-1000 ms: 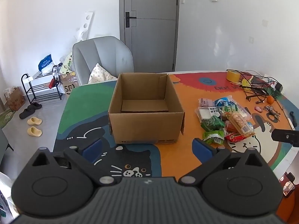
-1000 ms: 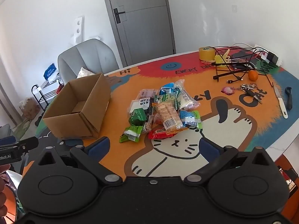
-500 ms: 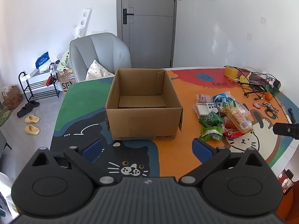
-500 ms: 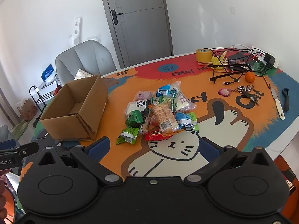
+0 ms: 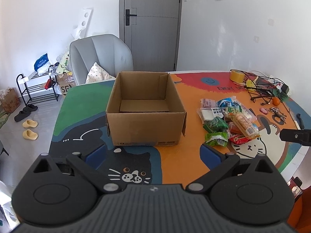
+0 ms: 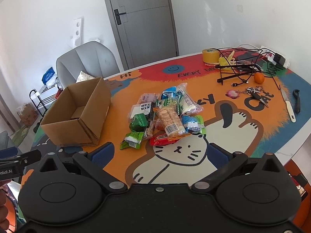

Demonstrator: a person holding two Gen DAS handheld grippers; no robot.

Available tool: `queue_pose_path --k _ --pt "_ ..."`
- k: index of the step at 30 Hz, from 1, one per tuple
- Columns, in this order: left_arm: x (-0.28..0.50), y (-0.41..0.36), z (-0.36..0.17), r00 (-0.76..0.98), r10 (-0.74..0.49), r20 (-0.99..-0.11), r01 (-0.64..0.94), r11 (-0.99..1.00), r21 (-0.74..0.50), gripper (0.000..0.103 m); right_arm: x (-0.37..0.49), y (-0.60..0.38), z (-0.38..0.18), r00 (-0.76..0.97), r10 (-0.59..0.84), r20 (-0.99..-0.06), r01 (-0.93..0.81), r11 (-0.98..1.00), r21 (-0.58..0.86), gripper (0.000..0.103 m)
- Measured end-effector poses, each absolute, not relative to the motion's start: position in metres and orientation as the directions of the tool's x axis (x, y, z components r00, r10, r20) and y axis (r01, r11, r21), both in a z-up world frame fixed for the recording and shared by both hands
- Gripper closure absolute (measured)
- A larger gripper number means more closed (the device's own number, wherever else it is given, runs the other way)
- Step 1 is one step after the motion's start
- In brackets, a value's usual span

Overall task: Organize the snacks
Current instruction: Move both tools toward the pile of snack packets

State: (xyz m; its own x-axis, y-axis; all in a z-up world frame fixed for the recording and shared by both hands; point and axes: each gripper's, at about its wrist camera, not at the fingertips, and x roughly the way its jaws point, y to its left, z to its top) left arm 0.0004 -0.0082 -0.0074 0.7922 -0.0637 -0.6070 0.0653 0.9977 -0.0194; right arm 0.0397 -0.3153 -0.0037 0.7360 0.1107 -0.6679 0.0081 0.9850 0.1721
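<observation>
Many snack packets (image 6: 165, 116) lie in one heap on the cat table mat (image 6: 223, 136), just beside the empty cardboard box (image 5: 144, 114). Both the left gripper (image 5: 153, 153) and the right gripper (image 6: 160, 153) are spread wide and hold nothing. The packets are slippery and overlap. A grab may pinch two, or slip off. A bump could push the light box away.

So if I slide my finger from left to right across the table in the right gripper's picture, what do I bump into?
Cardboard box → pile of snacks → pink keychain → orange → white knife → black peeler.
</observation>
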Motion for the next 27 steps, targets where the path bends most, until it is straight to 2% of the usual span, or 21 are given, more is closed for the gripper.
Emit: queue_pose_path --k 27 --pt "0.0 0.002 -0.002 0.798 -0.069 -0.598 0.049 0.998 -0.05 0.001 0.039 -0.309 -0.001 0.746 0.058 -0.664 0.022 0.993 0.112 0.0"
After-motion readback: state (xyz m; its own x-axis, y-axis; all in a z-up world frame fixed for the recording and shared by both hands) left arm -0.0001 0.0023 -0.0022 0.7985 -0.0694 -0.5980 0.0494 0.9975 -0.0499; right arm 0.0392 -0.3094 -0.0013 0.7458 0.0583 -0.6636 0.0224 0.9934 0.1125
